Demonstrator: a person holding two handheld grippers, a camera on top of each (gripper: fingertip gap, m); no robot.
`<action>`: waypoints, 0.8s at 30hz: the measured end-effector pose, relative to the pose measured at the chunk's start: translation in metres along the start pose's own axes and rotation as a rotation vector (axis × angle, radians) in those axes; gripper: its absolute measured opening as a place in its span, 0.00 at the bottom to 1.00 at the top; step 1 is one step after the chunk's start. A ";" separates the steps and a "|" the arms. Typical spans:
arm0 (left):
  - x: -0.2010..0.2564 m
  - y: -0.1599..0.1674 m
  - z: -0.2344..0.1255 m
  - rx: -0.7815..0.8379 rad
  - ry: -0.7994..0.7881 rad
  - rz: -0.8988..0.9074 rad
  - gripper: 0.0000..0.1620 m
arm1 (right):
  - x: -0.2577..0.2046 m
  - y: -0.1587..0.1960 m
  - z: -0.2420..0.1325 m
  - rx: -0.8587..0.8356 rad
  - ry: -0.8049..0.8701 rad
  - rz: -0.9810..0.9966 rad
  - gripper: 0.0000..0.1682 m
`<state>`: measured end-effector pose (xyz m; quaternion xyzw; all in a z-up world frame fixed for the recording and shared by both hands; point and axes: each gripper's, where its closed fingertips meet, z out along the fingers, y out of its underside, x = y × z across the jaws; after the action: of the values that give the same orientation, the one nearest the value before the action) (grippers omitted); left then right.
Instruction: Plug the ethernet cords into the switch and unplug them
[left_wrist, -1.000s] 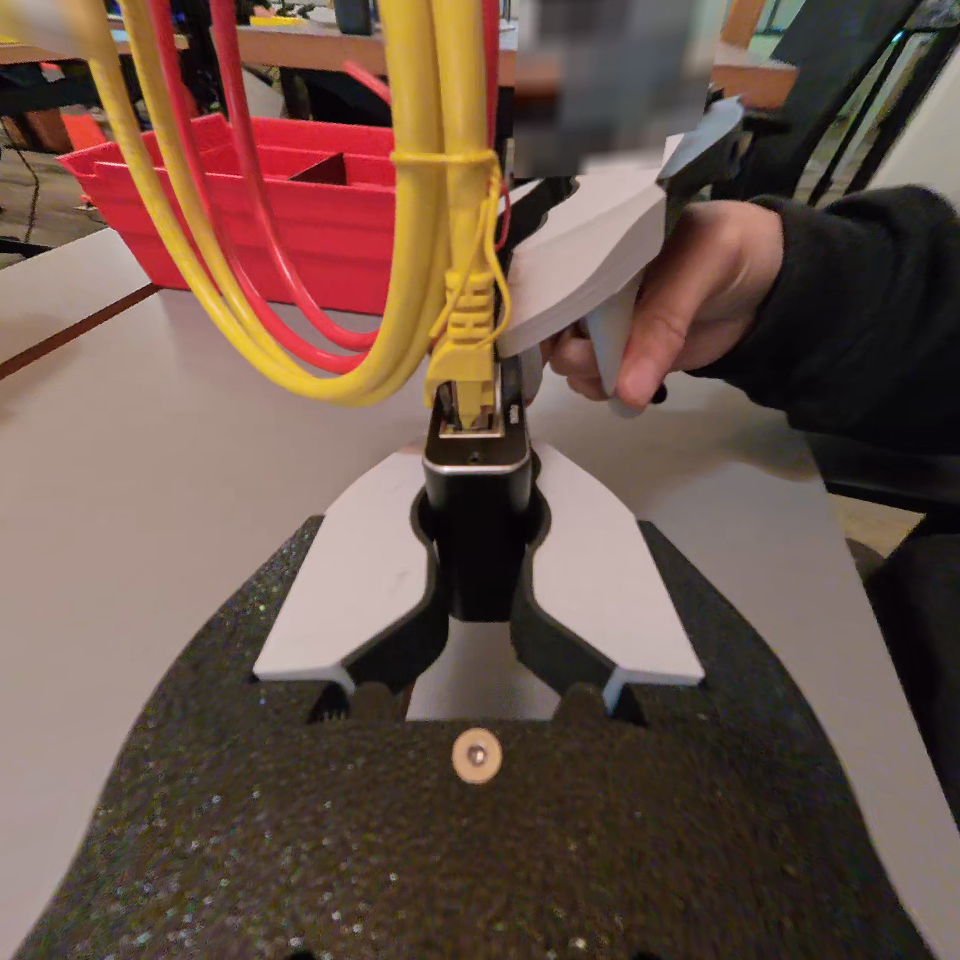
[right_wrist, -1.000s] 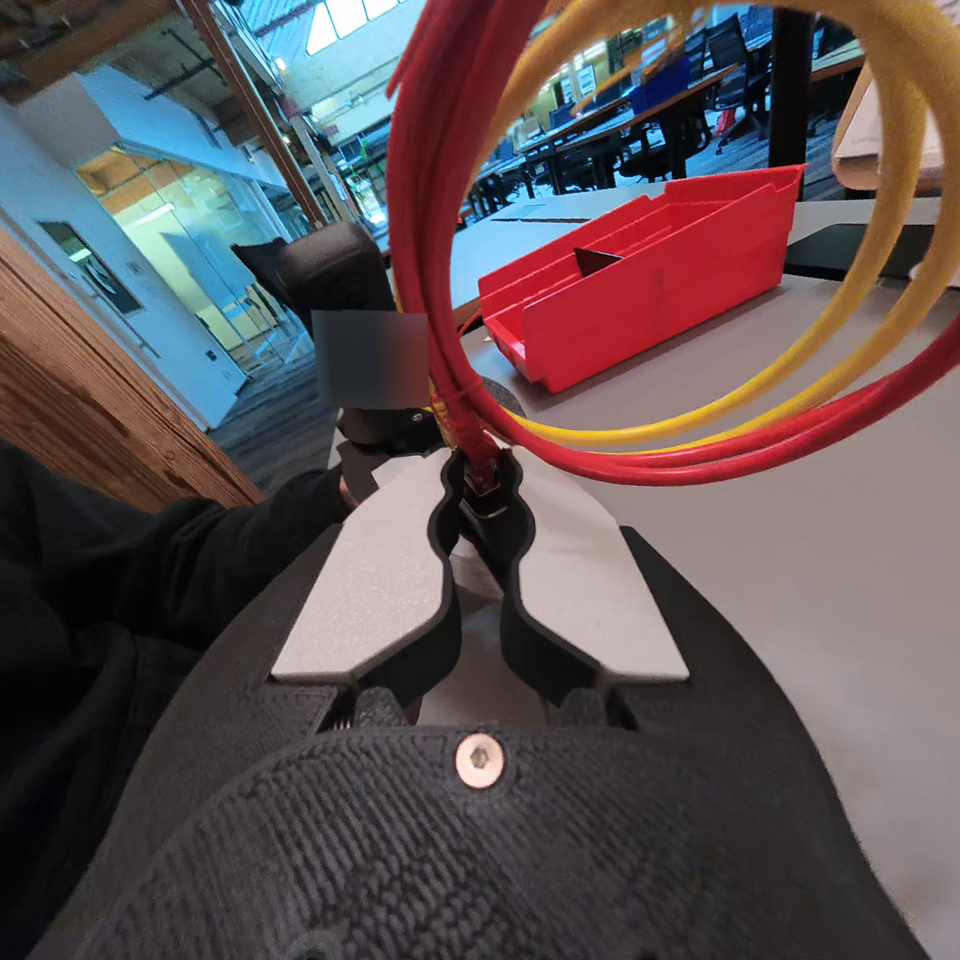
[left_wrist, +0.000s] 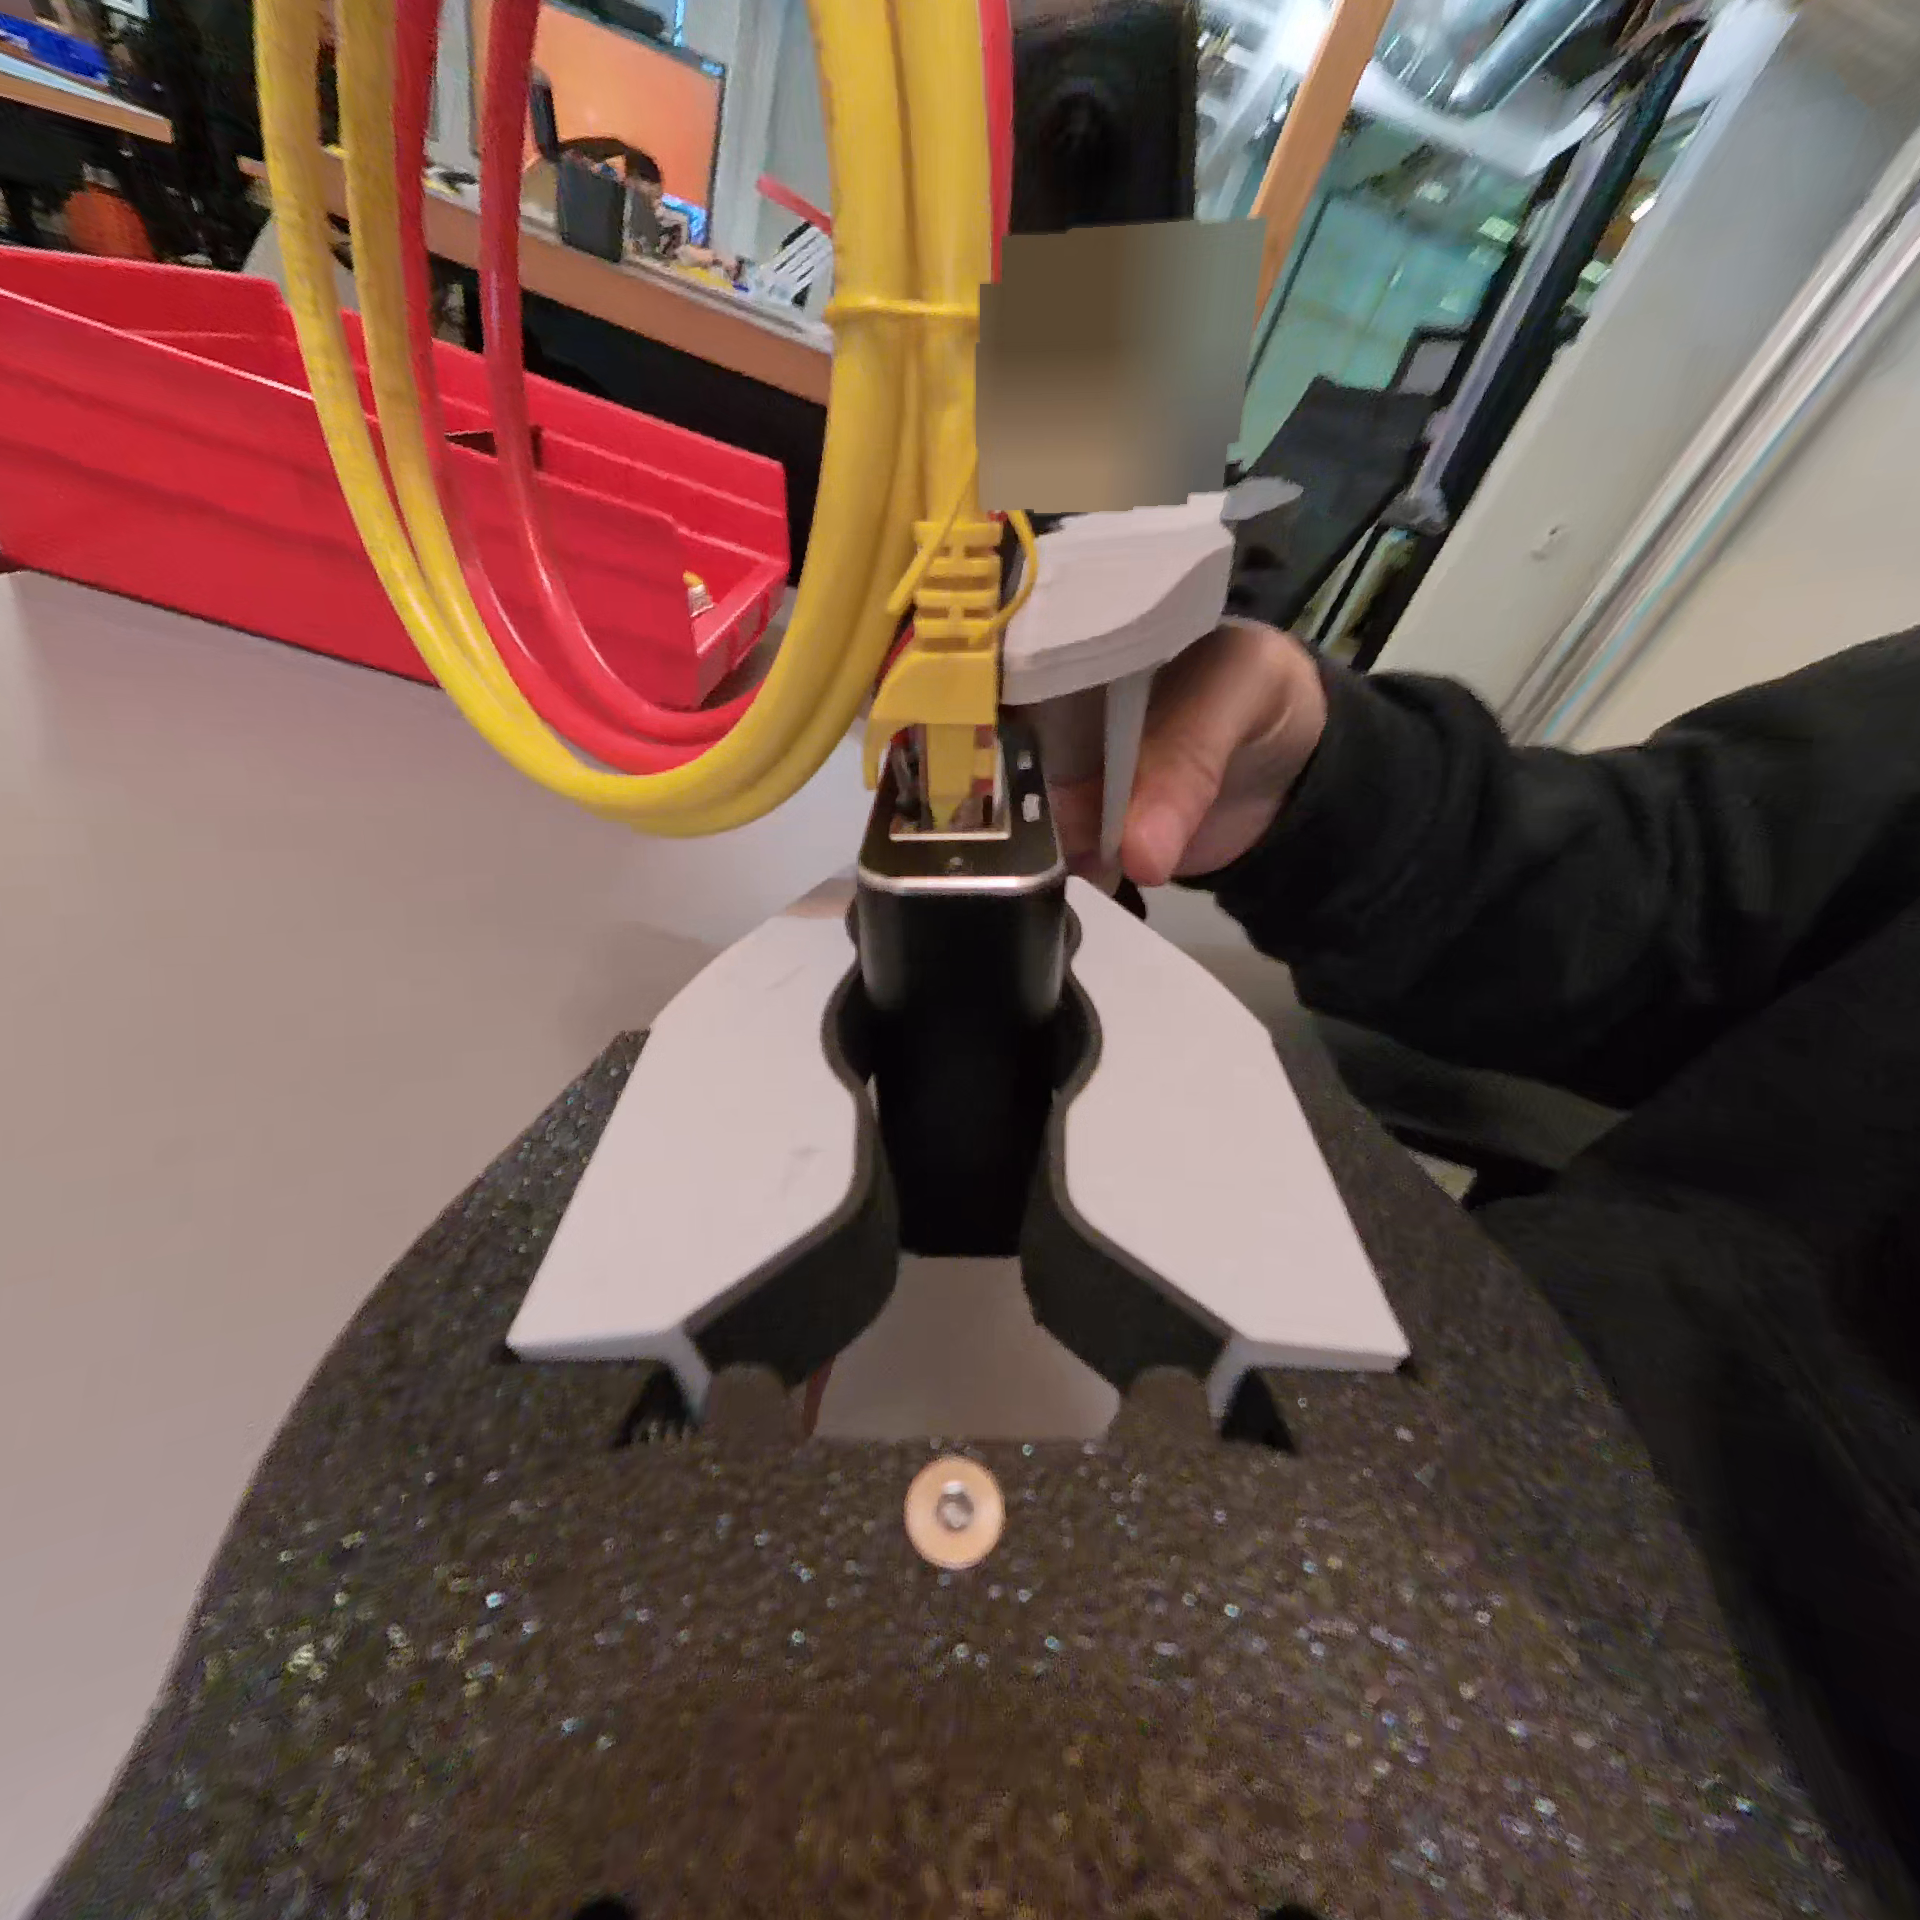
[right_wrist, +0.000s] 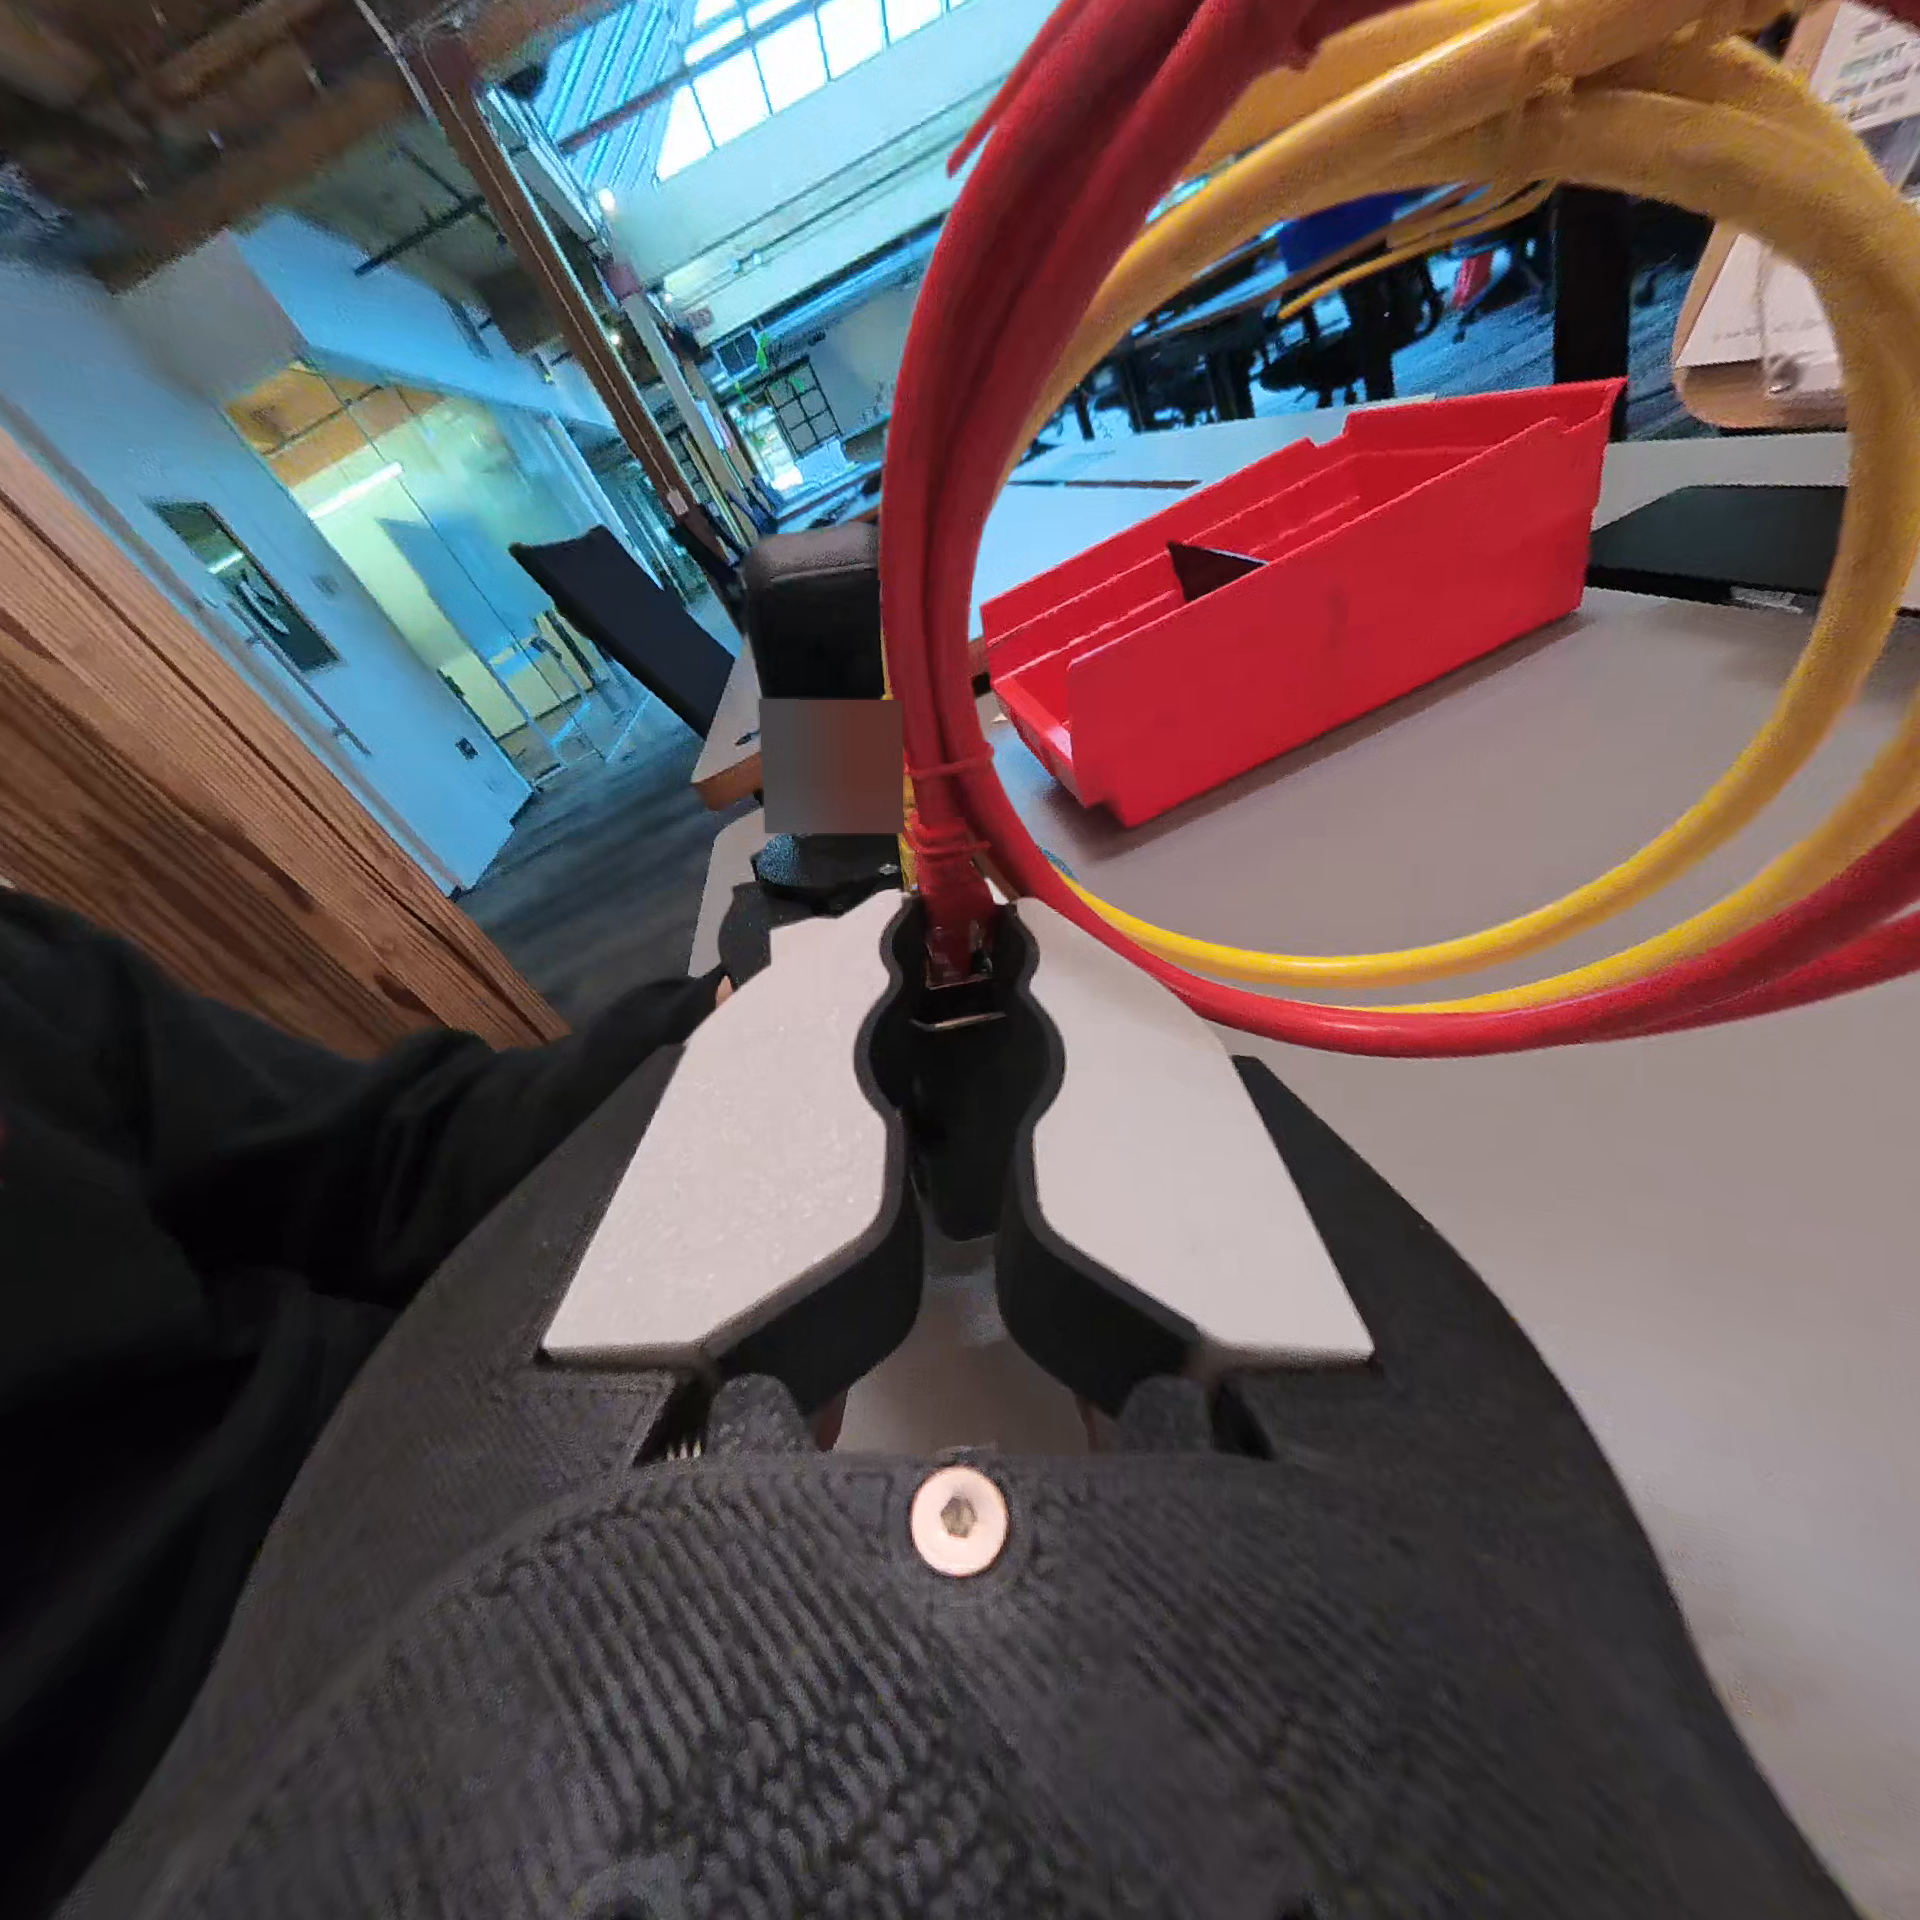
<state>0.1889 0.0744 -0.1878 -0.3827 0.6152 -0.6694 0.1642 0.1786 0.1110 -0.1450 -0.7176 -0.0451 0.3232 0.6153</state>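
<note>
My left tongs (left_wrist: 961, 1049) clamped the rigid switch (left_wrist: 961, 997); right tongs (right_wrist: 961, 997) pinched the red plug (right_wrist: 951, 940), its springy coil tugging, so grip the boot.

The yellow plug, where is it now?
In the left wrist view the yellow plug sits in the black switch held by the left gripper, with the red bin behind-left.

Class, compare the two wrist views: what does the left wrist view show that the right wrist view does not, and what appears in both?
Left only: the yellow ethernet plug seated in the black rectangular switch, and a hand. Right only: the red ethernet plug between grey fingers, and a wooden wall. Both: coiled red and yellow cords, red plastic bin.
</note>
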 end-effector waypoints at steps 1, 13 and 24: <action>-0.002 0.003 -0.001 -0.020 -0.022 0.018 0.17 | 0.000 0.002 0.001 -0.025 0.009 -0.022 0.09; -0.009 0.009 -0.002 -0.078 -0.095 0.103 0.17 | 0.002 0.007 0.001 -0.088 0.051 -0.078 0.08; -0.013 0.005 0.003 -0.038 -0.159 0.173 0.27 | -0.001 0.021 0.010 -0.170 0.115 -0.205 0.08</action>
<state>0.1989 0.0803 -0.1964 -0.3831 0.6435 -0.6085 0.2623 0.1659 0.1138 -0.1637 -0.7761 -0.1102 0.2118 0.5836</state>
